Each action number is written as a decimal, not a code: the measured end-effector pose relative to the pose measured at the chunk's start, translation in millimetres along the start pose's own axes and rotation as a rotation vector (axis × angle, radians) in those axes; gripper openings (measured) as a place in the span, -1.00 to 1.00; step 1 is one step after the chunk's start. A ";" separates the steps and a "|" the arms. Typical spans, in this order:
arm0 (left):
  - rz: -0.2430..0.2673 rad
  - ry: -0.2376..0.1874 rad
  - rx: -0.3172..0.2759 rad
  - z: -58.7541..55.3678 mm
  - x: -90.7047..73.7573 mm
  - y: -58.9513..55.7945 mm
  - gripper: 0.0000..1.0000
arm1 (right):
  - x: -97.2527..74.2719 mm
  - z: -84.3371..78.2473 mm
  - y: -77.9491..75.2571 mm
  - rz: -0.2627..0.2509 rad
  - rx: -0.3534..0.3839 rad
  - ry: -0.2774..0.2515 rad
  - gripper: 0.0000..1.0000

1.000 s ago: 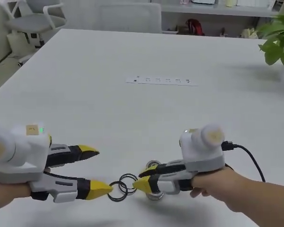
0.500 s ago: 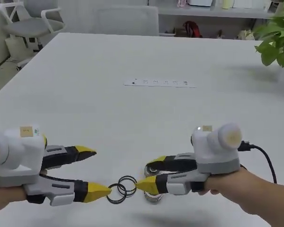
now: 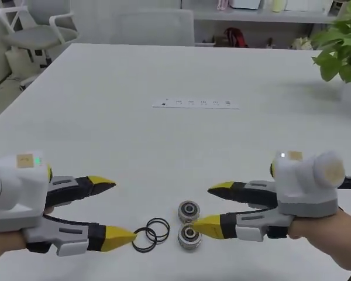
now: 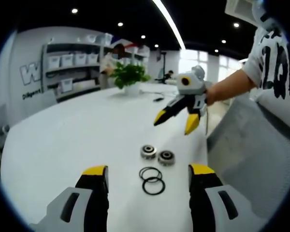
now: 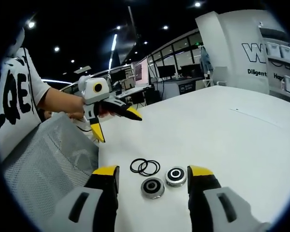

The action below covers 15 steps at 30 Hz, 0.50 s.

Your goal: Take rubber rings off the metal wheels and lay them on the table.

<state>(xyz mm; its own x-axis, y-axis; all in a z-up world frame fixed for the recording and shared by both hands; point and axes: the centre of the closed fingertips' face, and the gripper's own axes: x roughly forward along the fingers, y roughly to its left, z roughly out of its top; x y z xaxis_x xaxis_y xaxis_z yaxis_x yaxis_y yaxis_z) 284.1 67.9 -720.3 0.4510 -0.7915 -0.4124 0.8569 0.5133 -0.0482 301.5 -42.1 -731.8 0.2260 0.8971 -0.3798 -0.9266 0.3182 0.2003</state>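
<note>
Two small metal wheels [image 3: 189, 211] [image 3: 189, 235] lie flat side by side on the white table [image 3: 164, 146]. Just left of them lie loose black rubber rings [image 3: 151, 232], overlapping each other. My left gripper [image 3: 123, 209] hovers open to the left of the rings, its lower tip nearly at them. To the right of the wheels my right gripper [image 3: 202, 206] is open and holds nothing. In the left gripper view the rings [image 4: 152, 180] and wheels [image 4: 157, 154] lie ahead of the jaws. The right gripper view has the wheels [image 5: 163, 181] between the jaws and the rings [image 5: 145, 166] beyond.
A white power strip [image 3: 196, 103] lies mid-table. A green plant [image 3: 342, 47] stands at the far right edge. Office chairs [image 3: 35, 26] stand beyond the far left corner. A grey mesh chair back [image 5: 43, 164] is close by the person.
My right gripper has drawn back to the right, off the wheels, so both wheels now show. The left gripper and the rings have hardly shifted.
</note>
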 end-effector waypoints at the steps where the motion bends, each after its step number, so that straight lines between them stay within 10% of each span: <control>1: 0.000 -0.003 0.000 0.9 -0.5 -0.6 0.37 | -3.8 -1.0 -1.0 -0.010 -0.006 0.000 0.11; 15: 0.018 0.007 -0.002 -2.0 -5.9 -4.3 0.53 | -40.4 -15.4 -7.3 -0.101 -0.016 -0.002 0.28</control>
<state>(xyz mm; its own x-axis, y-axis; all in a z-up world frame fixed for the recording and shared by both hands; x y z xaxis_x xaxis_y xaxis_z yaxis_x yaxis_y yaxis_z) 277.3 71.0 -719.5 0.4649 -0.7798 -0.4193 0.8480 0.5283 -0.0421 294.5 -85.4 -731.8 0.3192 0.8612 -0.3954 -0.9036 0.4024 0.1470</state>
